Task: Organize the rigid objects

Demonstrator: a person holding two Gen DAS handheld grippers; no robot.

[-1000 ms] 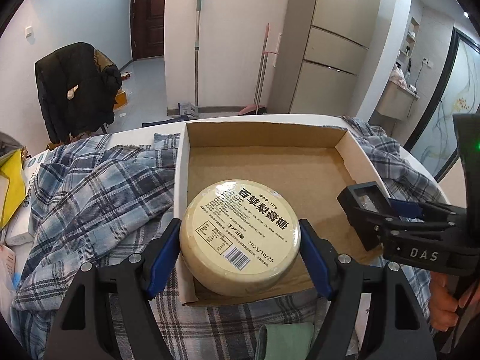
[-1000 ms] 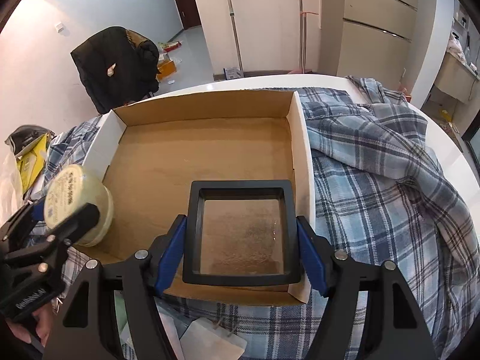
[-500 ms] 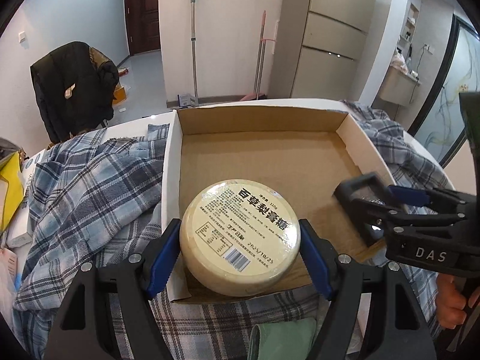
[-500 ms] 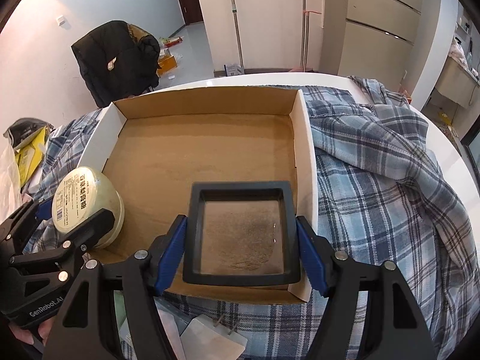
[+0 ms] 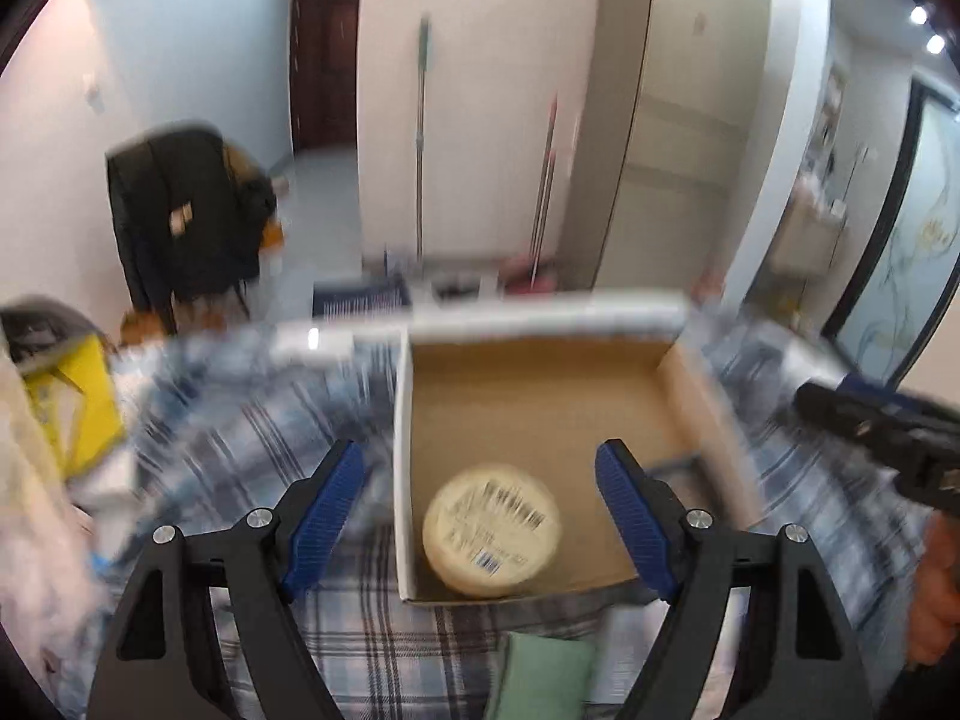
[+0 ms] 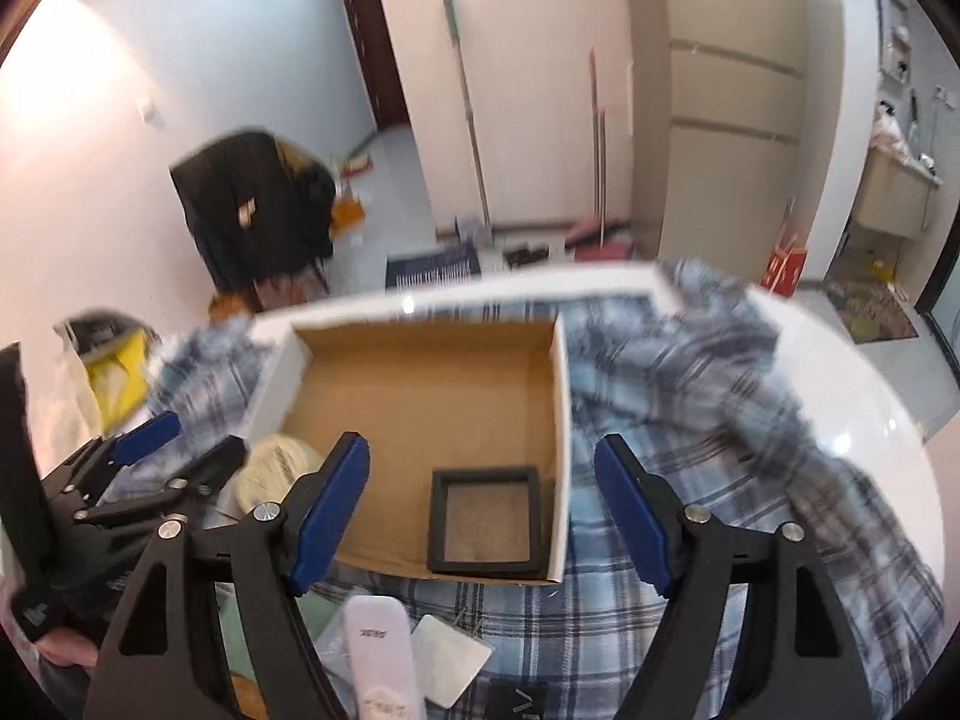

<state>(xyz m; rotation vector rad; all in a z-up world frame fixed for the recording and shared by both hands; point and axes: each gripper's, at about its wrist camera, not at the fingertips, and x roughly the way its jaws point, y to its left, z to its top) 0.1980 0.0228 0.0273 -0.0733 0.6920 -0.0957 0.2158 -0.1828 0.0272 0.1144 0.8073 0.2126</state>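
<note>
A shallow cardboard box (image 5: 540, 396) (image 6: 420, 372) lies on a plaid cloth. A round cream tin with a printed label (image 5: 492, 531) (image 6: 276, 471) lies in its near left corner. A black square frame case (image 6: 483, 519) lies in its near right corner; in the left wrist view only a blurred edge of it (image 5: 678, 468) shows. My left gripper (image 5: 480, 516) is open and empty, raised above and behind the tin. My right gripper (image 6: 483, 516) is open and empty, raised above and behind the case. Both views are motion-blurred.
The blue plaid shirt (image 6: 690, 396) covers the white round table (image 6: 870, 420). A green cloth (image 5: 540, 678) lies near the front edge. A white device (image 6: 381, 654) and a small card (image 6: 453, 666) lie in front of the box. A yellow bag (image 5: 72, 414) sits at left.
Both grippers opened and let go: the tin and the frame case now lie in the box. Both grippers pulled back and up, so the box looks smaller.
</note>
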